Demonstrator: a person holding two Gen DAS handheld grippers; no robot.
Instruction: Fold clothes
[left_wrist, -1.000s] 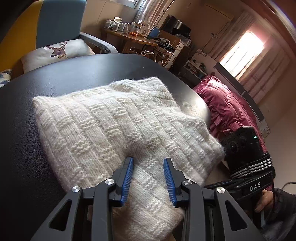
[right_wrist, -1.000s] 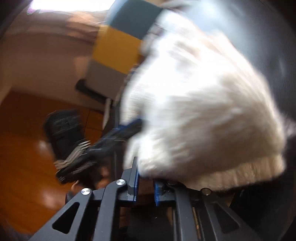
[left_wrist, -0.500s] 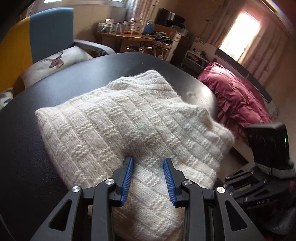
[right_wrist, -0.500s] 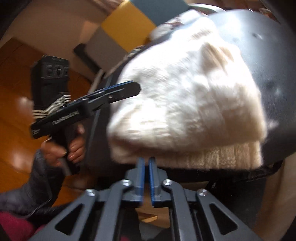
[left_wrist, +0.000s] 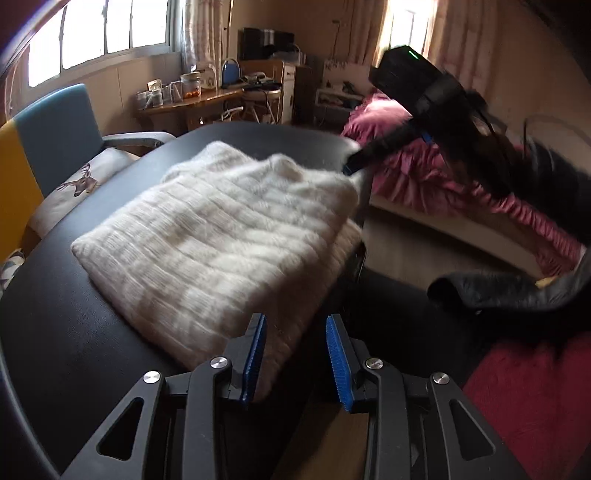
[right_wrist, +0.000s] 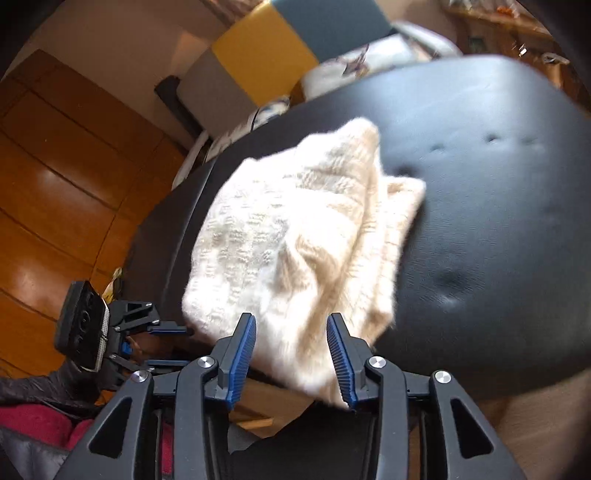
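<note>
Folded sweater (left_wrist: 221, 236) sat on the black table (left_wrist: 55, 332).
Left gripper (left_wrist: 295, 354) and right gripper (right_wrist: 291, 350) both hung open, holding nothing.

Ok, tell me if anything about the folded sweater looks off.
The sweater is folded, but its layers sit askew: a lower layer pokes out on one side, and one corner hangs over the edge of the black table. Both the left gripper and the right gripper are open, holding nothing.

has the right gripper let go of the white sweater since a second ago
Yes. The right tongs, earlier shut at the cream knitted sweater's hem, now stand open, backed toward the black padded table's near edge.
</note>
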